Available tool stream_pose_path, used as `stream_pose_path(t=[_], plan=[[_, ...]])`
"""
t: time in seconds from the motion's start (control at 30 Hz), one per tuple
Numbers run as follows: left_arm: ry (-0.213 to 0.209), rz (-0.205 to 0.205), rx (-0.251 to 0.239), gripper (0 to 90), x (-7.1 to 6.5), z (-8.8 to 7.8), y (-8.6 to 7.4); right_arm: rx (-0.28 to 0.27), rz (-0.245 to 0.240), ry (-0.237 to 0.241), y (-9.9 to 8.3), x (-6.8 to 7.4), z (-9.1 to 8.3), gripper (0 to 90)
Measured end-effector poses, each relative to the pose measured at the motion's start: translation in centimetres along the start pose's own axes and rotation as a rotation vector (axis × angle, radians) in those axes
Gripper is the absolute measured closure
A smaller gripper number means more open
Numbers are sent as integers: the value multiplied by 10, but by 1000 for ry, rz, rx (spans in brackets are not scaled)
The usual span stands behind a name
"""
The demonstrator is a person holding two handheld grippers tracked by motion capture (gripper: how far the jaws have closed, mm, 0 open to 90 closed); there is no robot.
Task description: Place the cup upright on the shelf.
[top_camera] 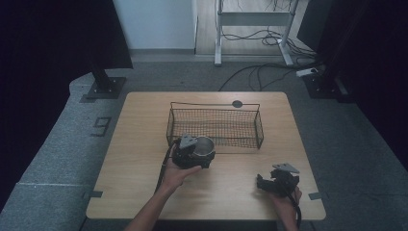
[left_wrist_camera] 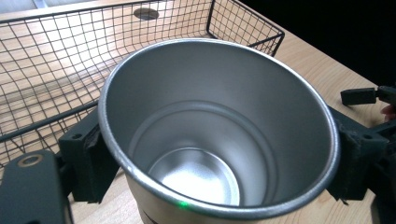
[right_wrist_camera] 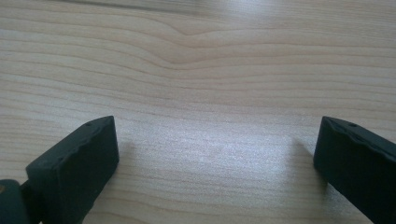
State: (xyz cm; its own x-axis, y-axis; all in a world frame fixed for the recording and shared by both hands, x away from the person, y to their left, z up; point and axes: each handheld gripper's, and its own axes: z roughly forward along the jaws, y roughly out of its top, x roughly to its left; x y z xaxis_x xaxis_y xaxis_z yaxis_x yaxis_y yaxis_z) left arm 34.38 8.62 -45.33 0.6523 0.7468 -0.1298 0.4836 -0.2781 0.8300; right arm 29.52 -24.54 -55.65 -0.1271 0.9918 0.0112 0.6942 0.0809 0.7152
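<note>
High view: left hand-held gripper (top_camera: 199, 155) clamped on a metal cup (top_camera: 204, 147), just in front of the near wall of the wire basket (top_camera: 214, 108), over the counter (top_camera: 144, 144). Looks like the cup is bound for the basket (a judgement from where it sits). Worth lifting clear of the near rim before carrying forward, so the cup's base does not catch the wire. Right hand-held gripper (top_camera: 262, 183) well apart at the near right of the counter, holding nothing; best left there, out of the path.

Left gripper view: cup (left_wrist_camera: 219, 140) upright, mouth open toward the camera, empty inside, pressed from both sides by the black jaws. Basket (left_wrist_camera: 56, 70) directly beyond, empty where visible. Thin smooth wall, so a slip is possible (steady squeeze, no twisting). Better to keep it upright, lower it until the base meets the mesh floor, then release.

Right gripper view: right hand-held gripper (right_wrist_camera: 215, 154) with jaws spread wide, bare counter (right_wrist_camera: 196, 70) between them, close above or resting on the wood (cannot tell which).
</note>
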Motion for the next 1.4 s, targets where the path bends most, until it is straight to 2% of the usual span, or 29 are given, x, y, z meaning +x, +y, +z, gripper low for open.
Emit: stream_pose_path(t=[0.7, 1.07, 1.2, 1.4], plan=[[-7, -5, -18, 140, 2, 1, 16, -1, 0, -1, 0, 0, 0, 0], [-13, -33, -23, 143, 11, 2, 27, -1, 1, 0, 0, 0, 0, 0], [-6, -40, -33, 175, 13, 3, 29, 1, 1, 0, 0, 0, 0, 0], [-9, -31, -41, 177, 17, 8, 33, 0, 0, 0, 0, 0, 0, 0]])
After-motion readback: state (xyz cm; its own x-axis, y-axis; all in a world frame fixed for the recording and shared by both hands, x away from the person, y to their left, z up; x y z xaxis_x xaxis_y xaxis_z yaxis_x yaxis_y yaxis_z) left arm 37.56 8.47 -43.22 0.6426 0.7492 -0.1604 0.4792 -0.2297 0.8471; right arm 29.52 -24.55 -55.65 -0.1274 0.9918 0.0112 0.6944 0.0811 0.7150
